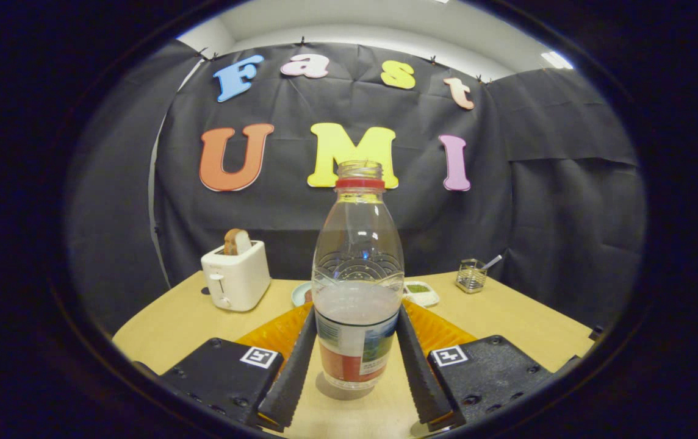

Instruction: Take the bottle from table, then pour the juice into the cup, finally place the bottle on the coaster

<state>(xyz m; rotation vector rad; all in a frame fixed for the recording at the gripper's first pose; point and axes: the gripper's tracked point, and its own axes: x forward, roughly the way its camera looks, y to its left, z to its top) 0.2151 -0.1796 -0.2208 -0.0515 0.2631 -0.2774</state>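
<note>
Bottle (357, 286) stands upright on the surface (507, 317), uncapped, partly filled with pale liquid, between the fingers of the gripper (356, 341). Both fingers press against its labelled lower body, gripping it. An orange mat (440, 332) lies beneath and behind the fingers. Beyond stand a white toaster (236, 280) holding a bread slice (237, 242), a small dish (421, 292), and a wire holder (471, 275).

The bottle (357, 286) hides most of the orange mat (440, 332) behind it.
</note>
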